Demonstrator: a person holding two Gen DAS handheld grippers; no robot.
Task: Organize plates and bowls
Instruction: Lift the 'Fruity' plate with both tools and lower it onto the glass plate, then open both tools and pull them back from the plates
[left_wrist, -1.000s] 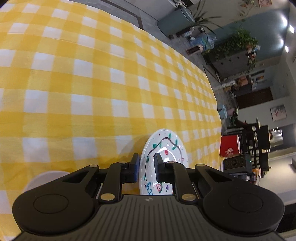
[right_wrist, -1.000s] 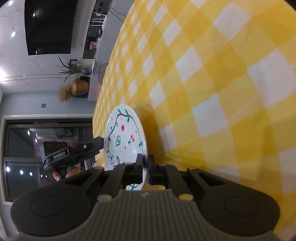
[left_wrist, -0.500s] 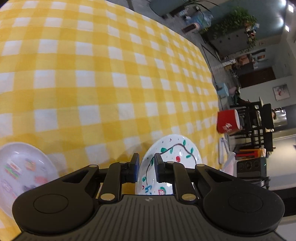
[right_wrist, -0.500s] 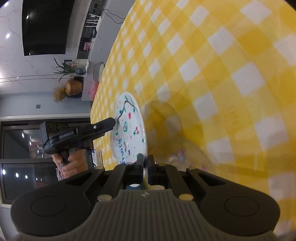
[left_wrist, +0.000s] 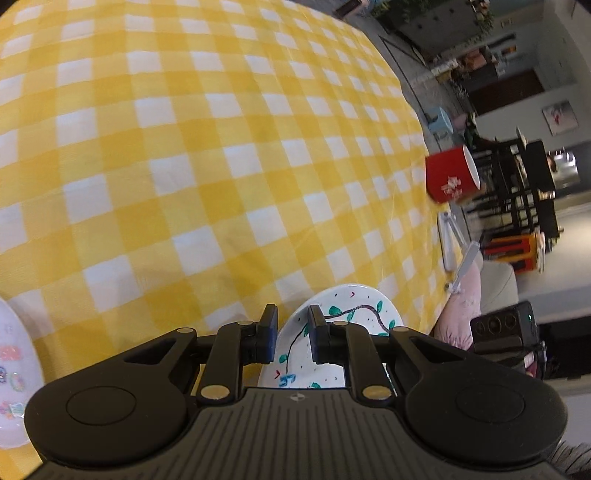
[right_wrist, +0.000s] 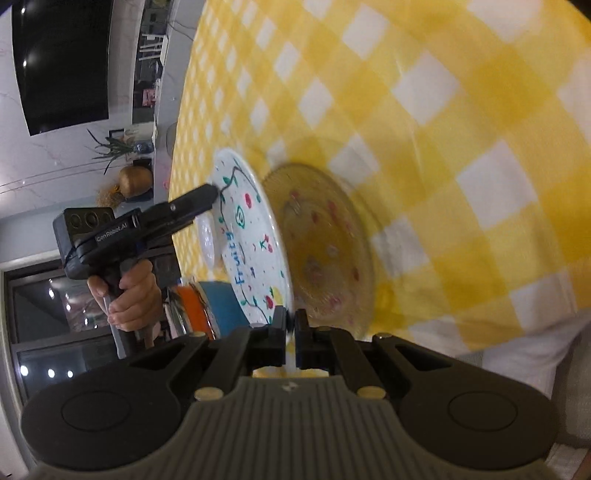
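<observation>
Painted plate (right_wrist: 251, 236) held clear above the checked counter (left_wrist: 221, 147), one rim in each set of tongs: left tongs (left_wrist: 291, 334) and right tongs (right_wrist: 290, 328) both pinching it. Second decorated plate (left_wrist: 11, 369) at counter's near-left edge. Red cup (left_wrist: 452, 179) by right edge.

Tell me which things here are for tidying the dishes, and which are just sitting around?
For the job:
- fruit plate, held by the left gripper and right gripper
- clear plate
- white dish

Just lying about:
- red cup
- checked tablecloth
</observation>
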